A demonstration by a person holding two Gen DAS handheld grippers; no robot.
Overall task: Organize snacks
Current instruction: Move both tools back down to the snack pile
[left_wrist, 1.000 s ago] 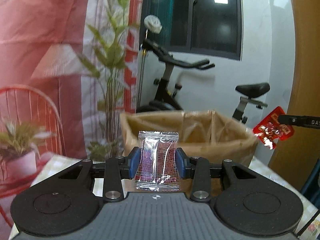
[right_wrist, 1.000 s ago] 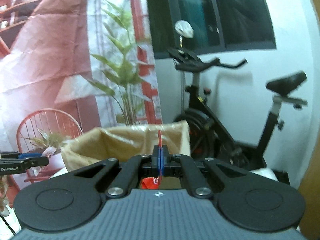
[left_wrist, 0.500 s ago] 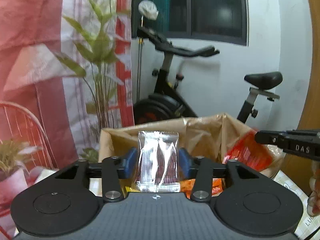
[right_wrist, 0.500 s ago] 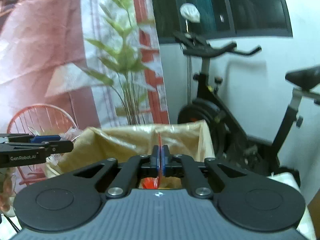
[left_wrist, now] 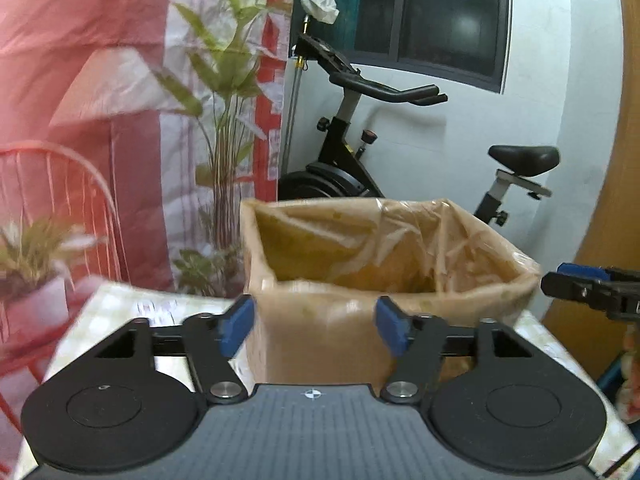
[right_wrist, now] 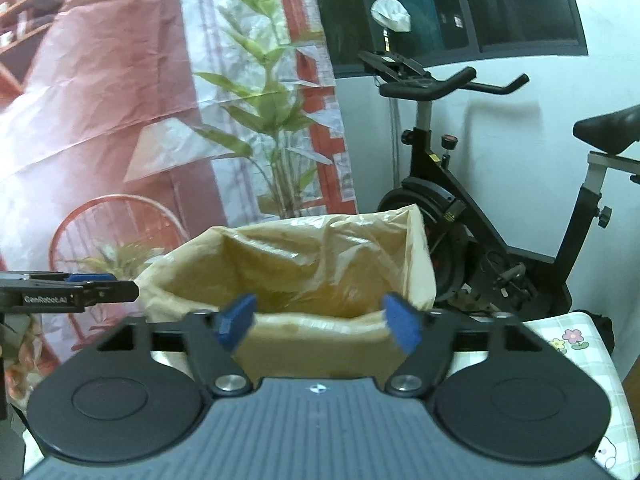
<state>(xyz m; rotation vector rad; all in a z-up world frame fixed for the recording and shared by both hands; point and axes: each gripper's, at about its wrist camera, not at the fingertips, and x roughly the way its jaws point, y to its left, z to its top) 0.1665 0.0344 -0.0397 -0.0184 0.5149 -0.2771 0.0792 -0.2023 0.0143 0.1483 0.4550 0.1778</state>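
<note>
The cardboard box (left_wrist: 384, 280) stands on the worktop (right_wrist: 576, 336), lined with a thin translucent plastic bag (right_wrist: 320, 248) whose edge folds over the rim. Its top is open. From both wrist views the interior shows only the yellowish liner; any snack packets inside are hidden below the near wall, and none shows elsewhere.

The left gripper (left_wrist: 316, 326) points at the near wall of the box, slightly downward. Its blue-padded fingers (left_wrist: 236, 322) stand apart and are opening; nothing lies between them, only the box front seen beyond. The pads show motion blur.

The right gripper (right_wrist: 318, 322) points at the same box from the other side. Its fingers (right_wrist: 402, 326) are also apart and opening, with nothing between them. Each gripper appears at the edge of the other's view: the right gripper's tip at the right margin of the left view, level with the box rim, and the left gripper's tip at the left margin of the right view.

The worktop carries a pale checked cloth with small flower prints (right_wrist: 572, 338). Behind the box stands a black exercise bike (left_wrist: 360, 160) against a white wall, under a dark window (left_wrist: 440, 20). To the left hangs a backdrop (left_wrist: 100, 60) printed with a plant and a red chair.
</note>
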